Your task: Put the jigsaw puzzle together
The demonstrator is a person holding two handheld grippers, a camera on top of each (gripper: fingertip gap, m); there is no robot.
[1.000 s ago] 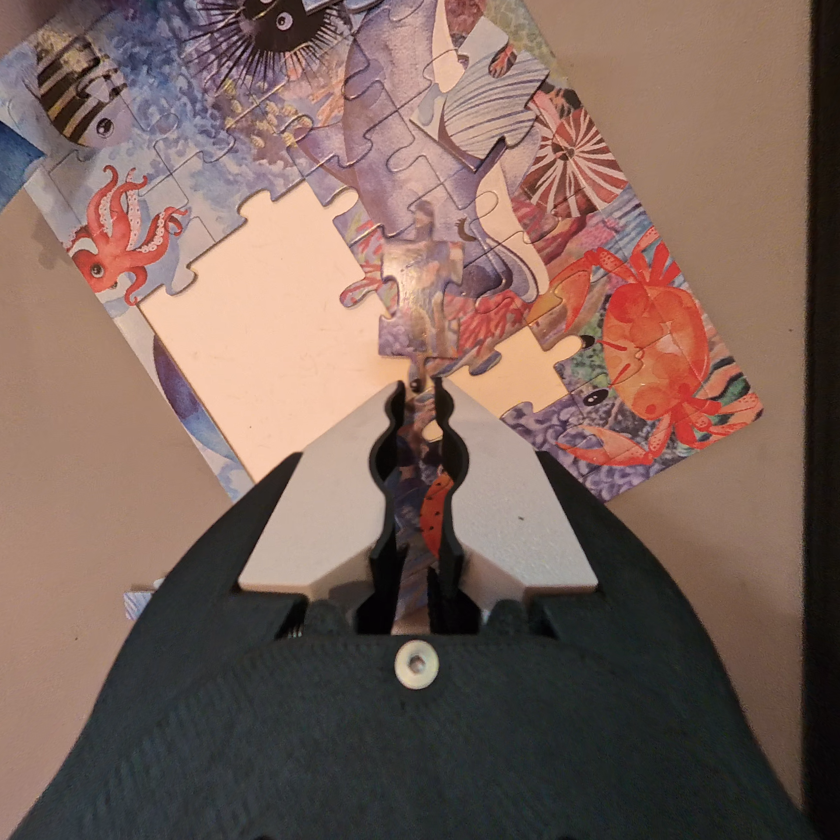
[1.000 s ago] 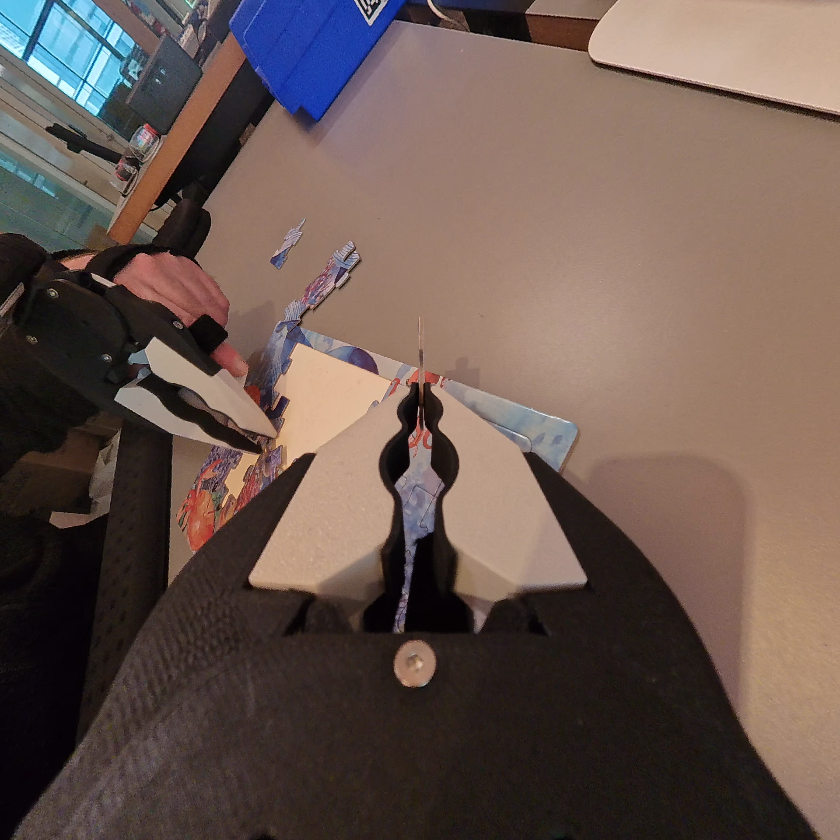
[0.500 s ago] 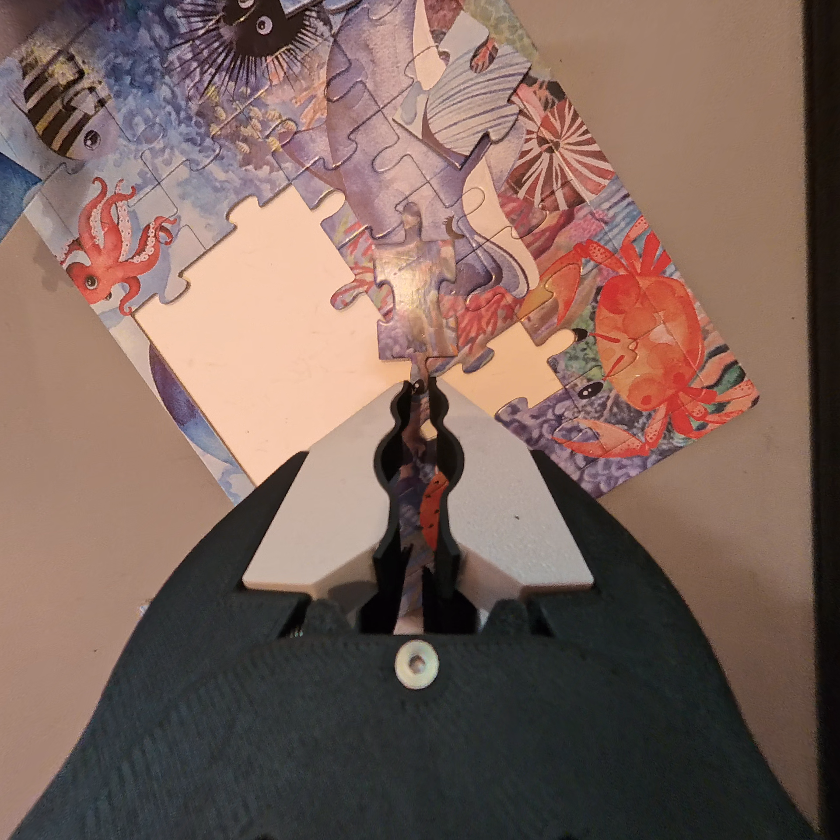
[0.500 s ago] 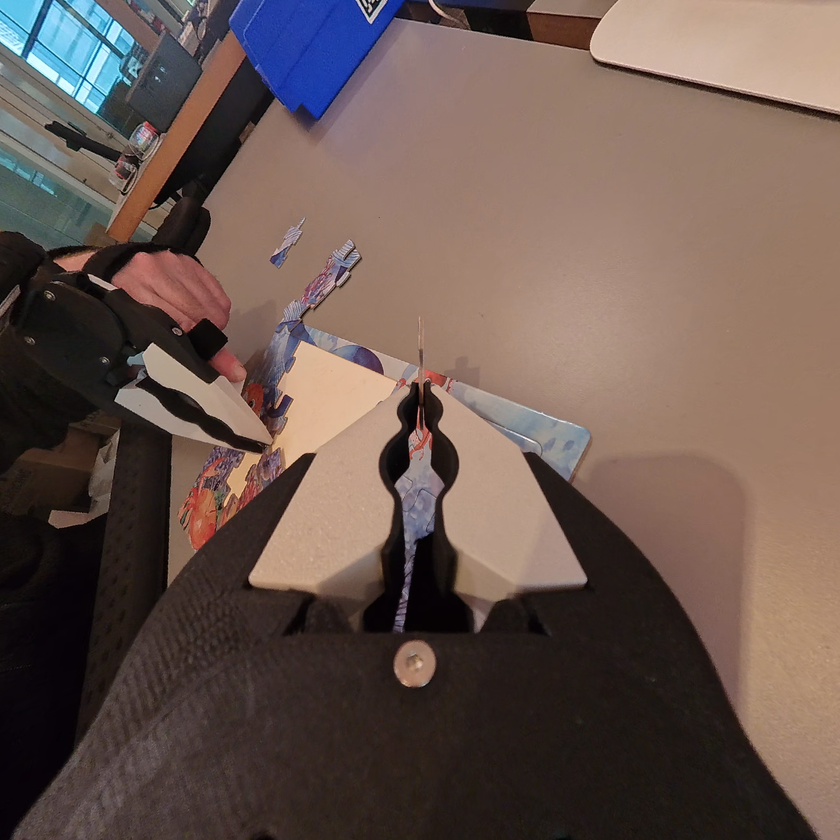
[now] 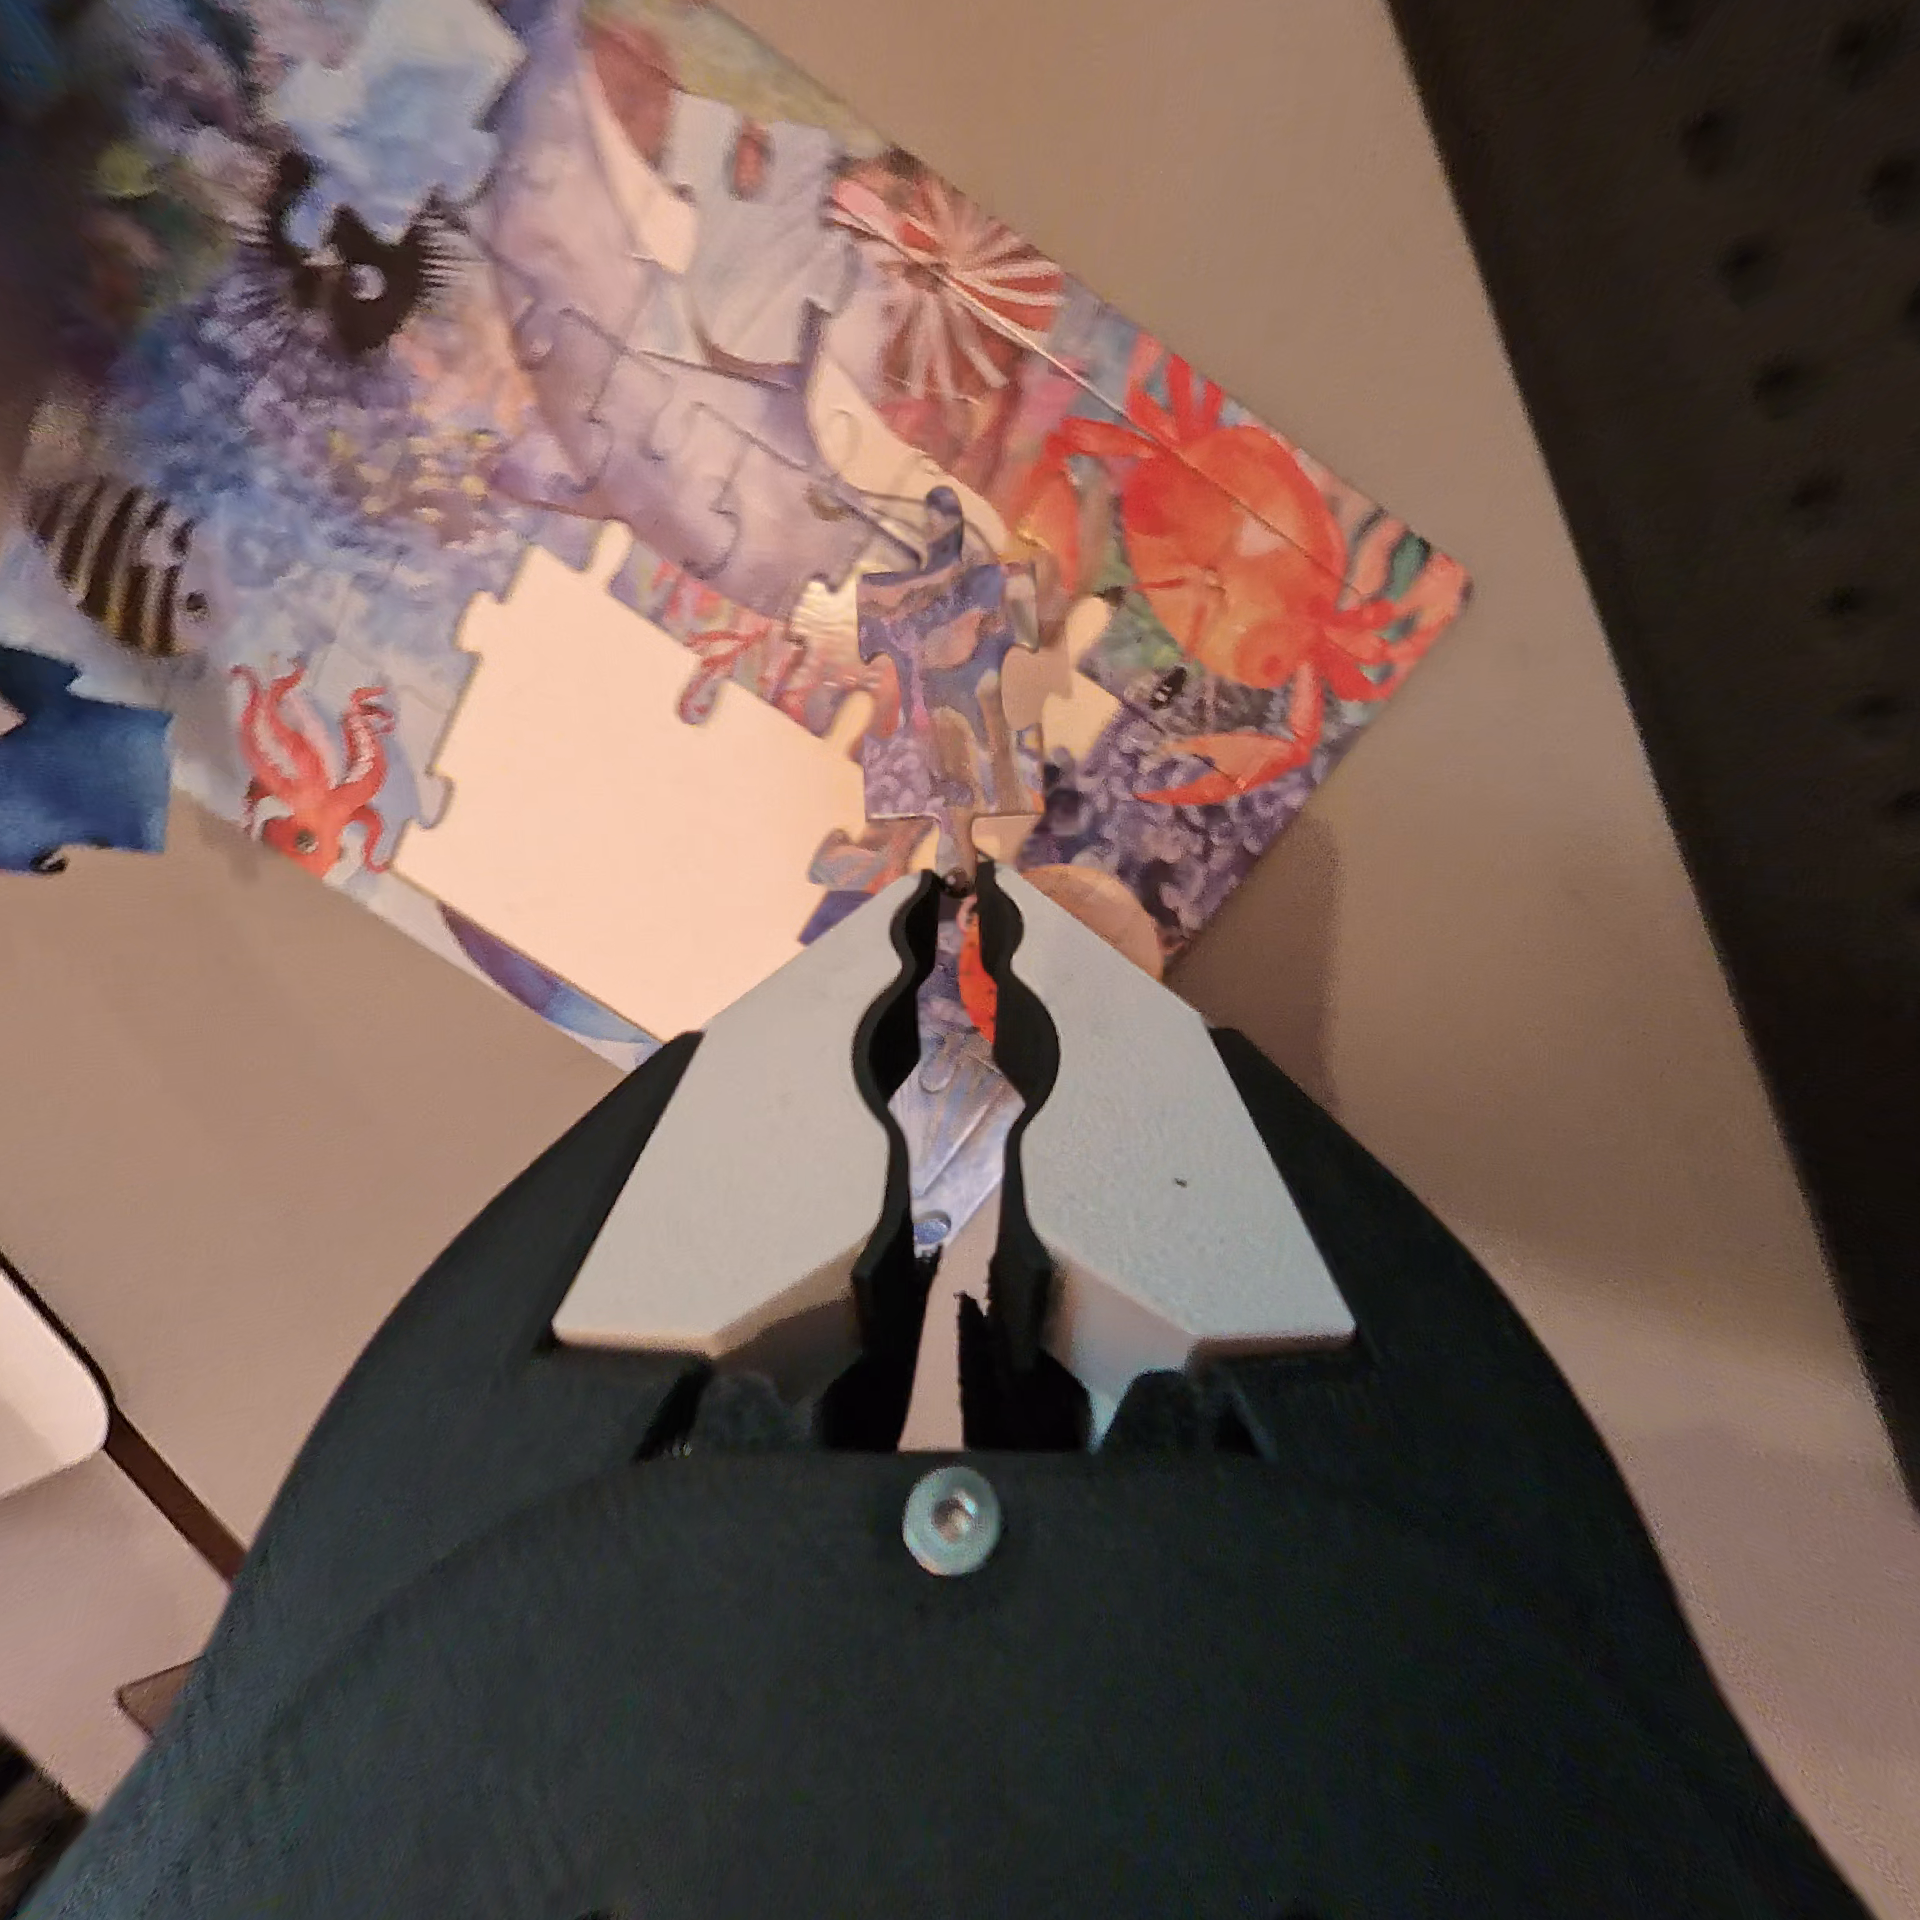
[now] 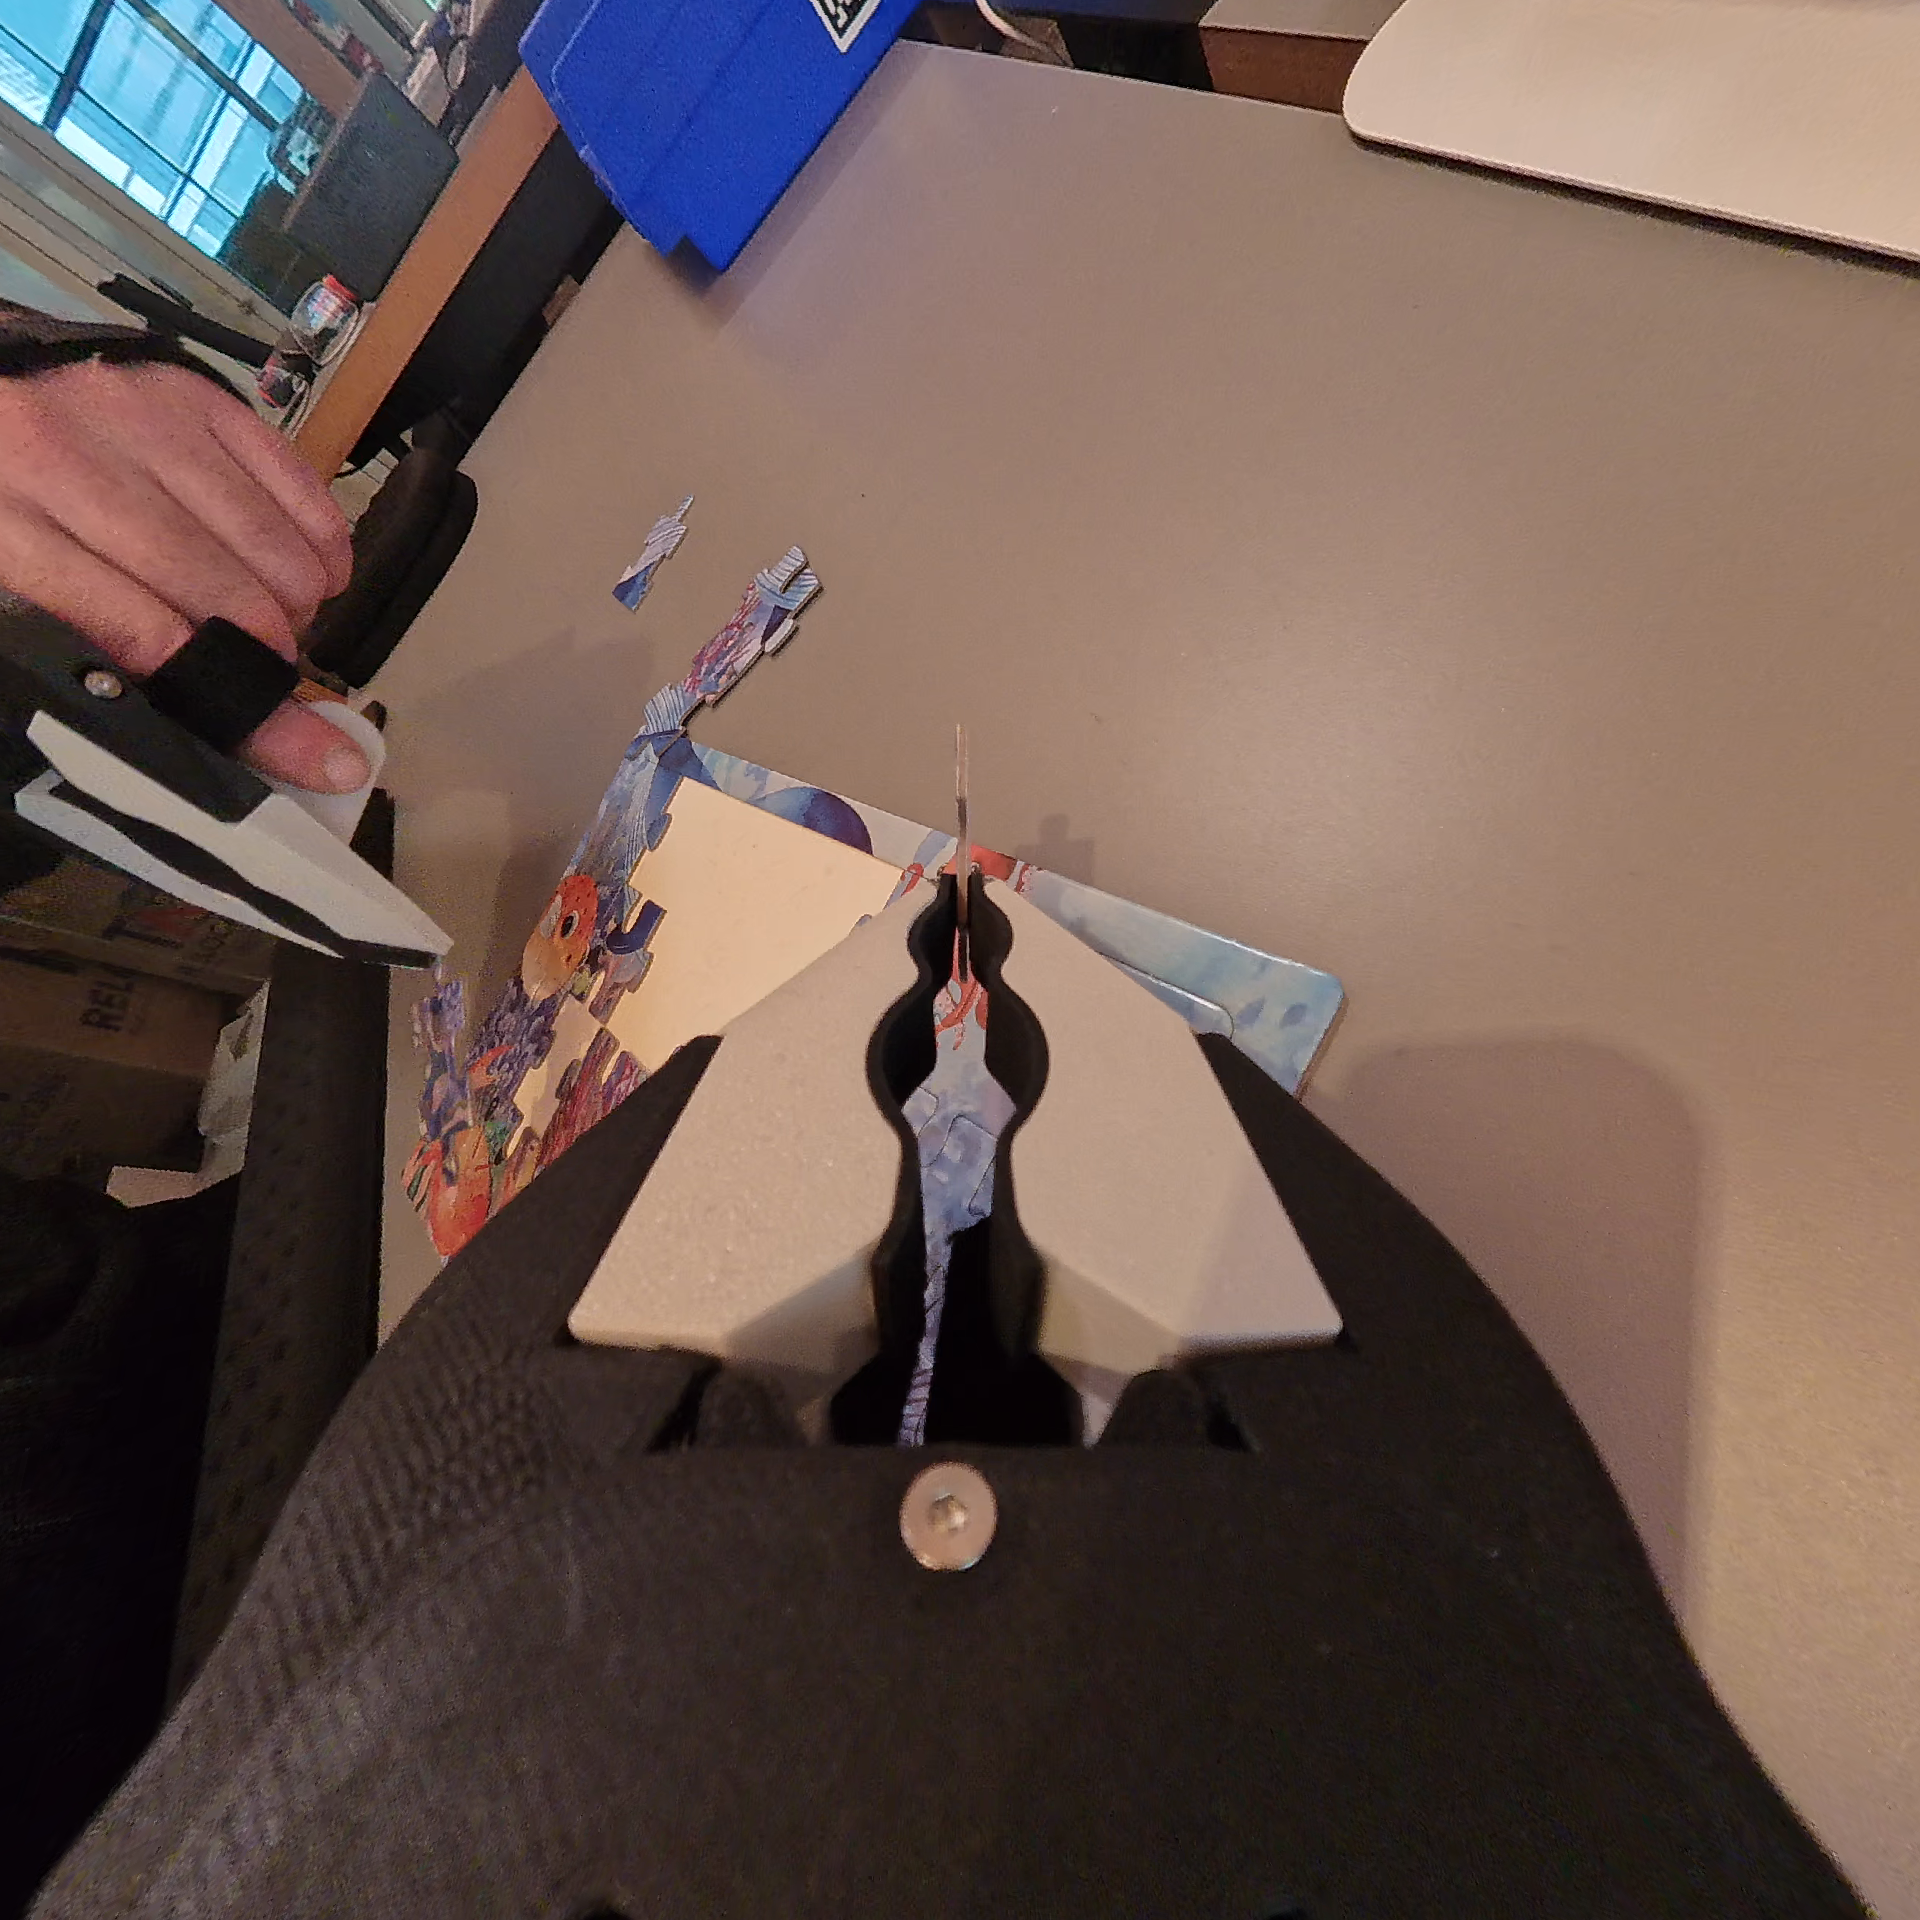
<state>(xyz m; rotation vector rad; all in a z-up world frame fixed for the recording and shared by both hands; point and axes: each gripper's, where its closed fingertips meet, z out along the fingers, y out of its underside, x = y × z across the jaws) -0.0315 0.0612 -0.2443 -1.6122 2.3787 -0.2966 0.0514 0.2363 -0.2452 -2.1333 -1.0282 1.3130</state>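
Observation:
The sea-creature puzzle board (image 5: 623, 748) lies on the beige table, partly filled, with a cream gap in its middle. An orange crab (image 5: 1236, 551) is at its right end and an octopus (image 5: 312, 769) at its left. My left gripper (image 5: 961, 878) is shut on the tab of a purple-blue puzzle piece (image 5: 940, 686), held over the gap's right edge beside the crab. My right gripper (image 6: 961, 883) is shut on a thin piece (image 6: 961, 790) seen edge-on, above the board's far edge (image 6: 1195, 956). The left gripper (image 6: 395, 940) also shows in the right wrist view, raised at the left.
Loose pieces (image 6: 748, 634) (image 6: 652, 551) lie beyond the board, and a blue piece (image 5: 73, 769) lies at its left. A blue box (image 6: 707, 114) and a white tray (image 6: 1662, 114) sit at the far side. A dark mesh chair (image 5: 1714, 520) stands by the table edge.
My left gripper has pulled back and up from the board with its piece, and its view has swung toward the table edge. The right gripper has stayed in place.

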